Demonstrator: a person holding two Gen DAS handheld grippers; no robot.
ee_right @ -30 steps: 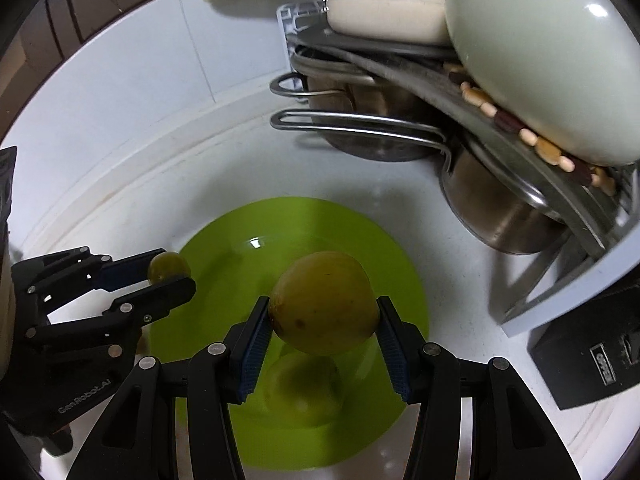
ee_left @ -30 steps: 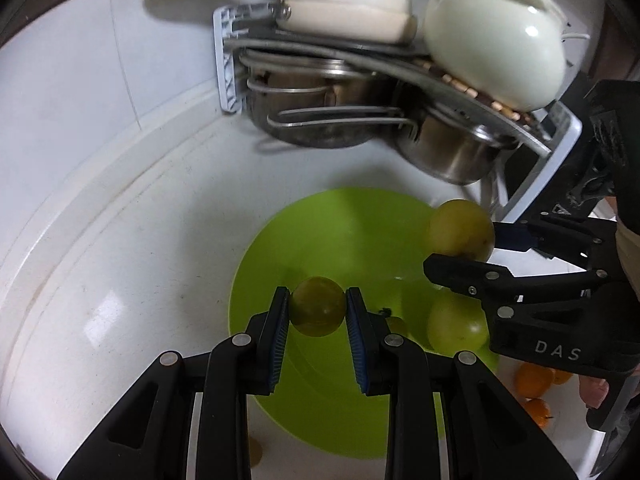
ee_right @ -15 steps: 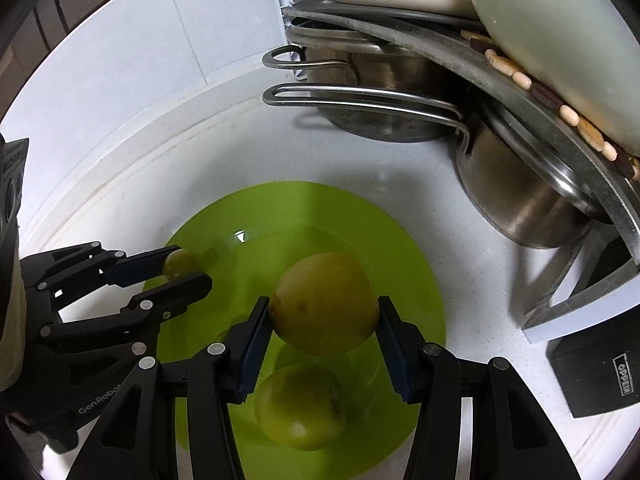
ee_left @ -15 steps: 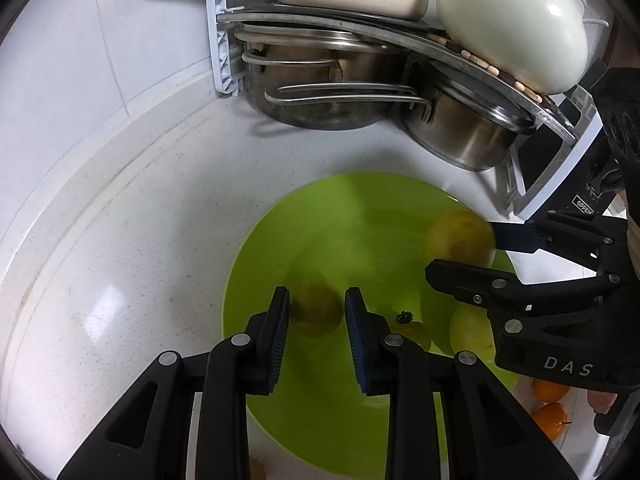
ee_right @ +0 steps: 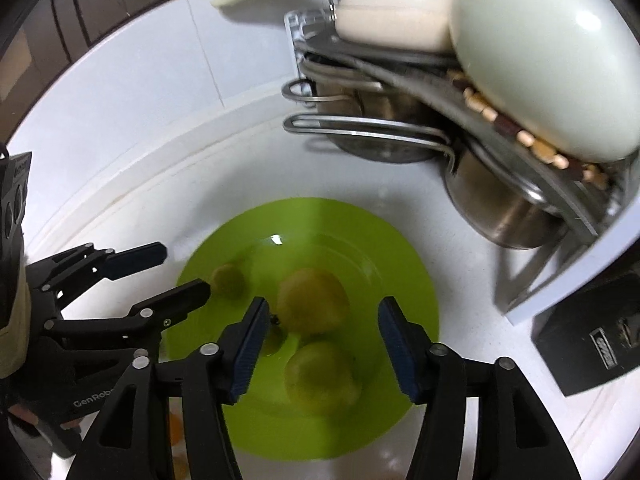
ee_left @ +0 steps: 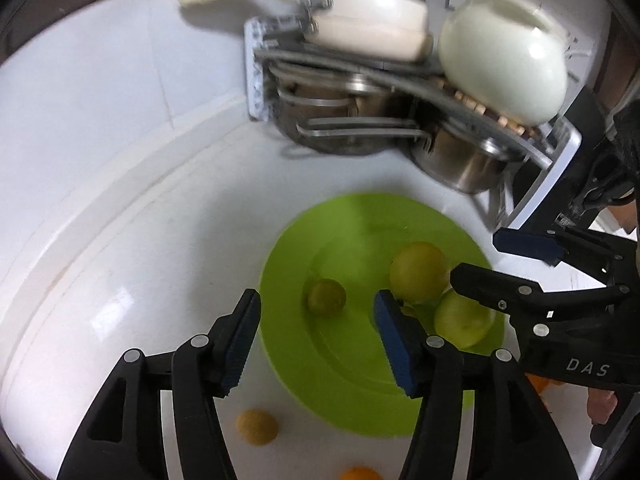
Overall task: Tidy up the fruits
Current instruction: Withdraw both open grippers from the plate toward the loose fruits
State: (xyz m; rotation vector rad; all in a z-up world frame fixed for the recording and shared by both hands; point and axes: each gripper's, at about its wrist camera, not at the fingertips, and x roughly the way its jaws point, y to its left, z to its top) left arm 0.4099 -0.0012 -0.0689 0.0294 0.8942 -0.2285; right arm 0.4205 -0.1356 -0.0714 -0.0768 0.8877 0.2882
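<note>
Left gripper (ee_left: 318,332) jaws wide apart, nothing between the blue pads (ee_left: 242,342), both fingers pointing forward and down. Right gripper (ee_right: 320,346) likewise spread wide, pads bare, nothing clamped. In the left wrist view the right gripper (ee_left: 510,258) comes in from the right edge, fingers angled toward the left, one blue-padded finger above, one black finger below, clear gap between them. In the right wrist view the left gripper (ee_right: 176,272) enters from the left edge, fingers angled right, also parted. The two grippers sit near each other, tips not touching. A bit of the person's hand (ee_left: 600,404) shows behind the right gripper body, low right.
</note>
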